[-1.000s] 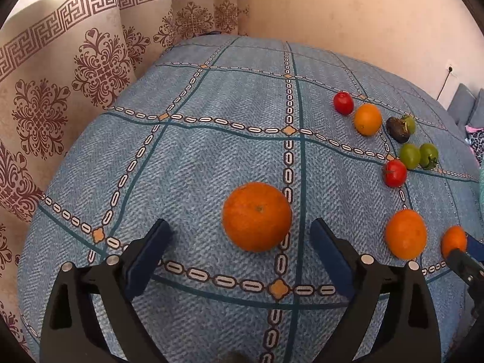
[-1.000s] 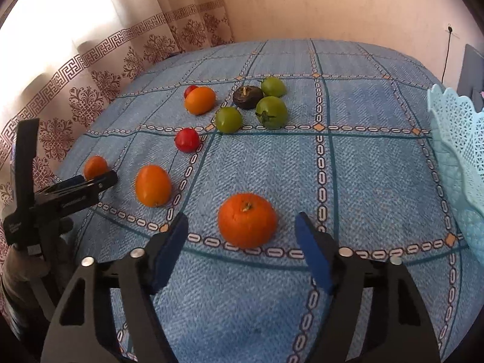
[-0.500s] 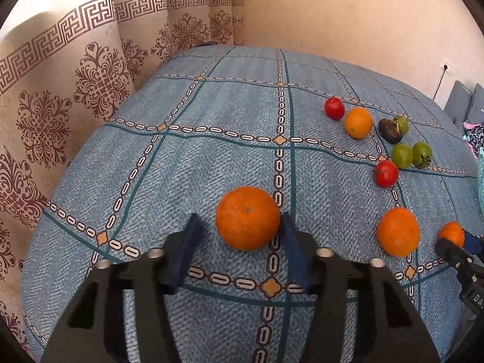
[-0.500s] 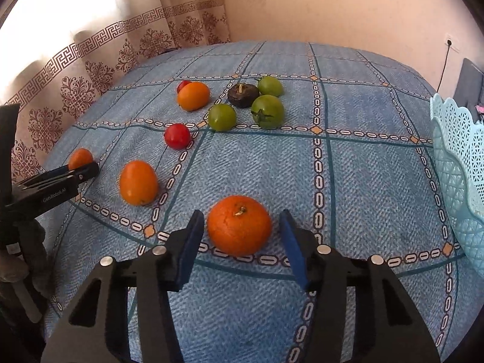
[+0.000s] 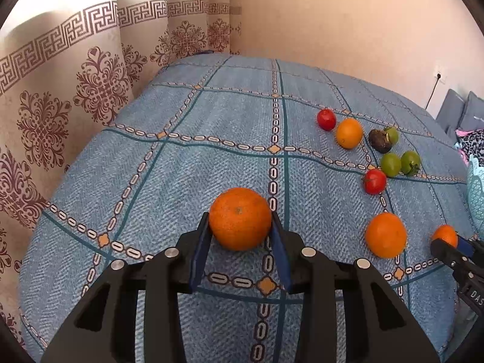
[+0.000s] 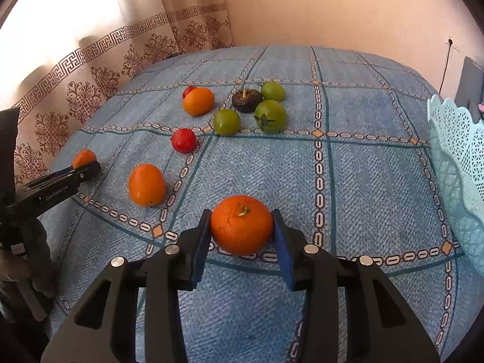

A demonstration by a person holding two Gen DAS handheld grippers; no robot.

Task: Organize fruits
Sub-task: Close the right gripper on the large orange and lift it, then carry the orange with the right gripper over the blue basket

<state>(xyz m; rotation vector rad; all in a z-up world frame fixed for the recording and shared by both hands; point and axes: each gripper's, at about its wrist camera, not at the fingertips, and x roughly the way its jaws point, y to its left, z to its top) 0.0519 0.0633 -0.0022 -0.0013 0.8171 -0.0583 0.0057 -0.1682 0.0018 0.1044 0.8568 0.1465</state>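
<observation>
The left gripper (image 5: 240,236) and right gripper (image 6: 242,239), jaws just closed in, each clamp an orange (image 5: 240,217) (image 6: 241,224) on the bedspread (image 6: 378,181). The basket (image 6: 456,151) stands right; its inside is hidden.

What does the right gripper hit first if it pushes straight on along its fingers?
Nothing new: the right gripper has just been closing and its pads already press the orange. Pushed on along its downward tilt, the orange would probably press into the blue cloth beneath it; depth there is hard to judge.

Room: plain peach wall (image 5: 348,24); patterned beige curtains (image 5: 75,75), backlit; blue checked bedspread (image 6: 378,181); wall socket (image 5: 439,76).
</observation>
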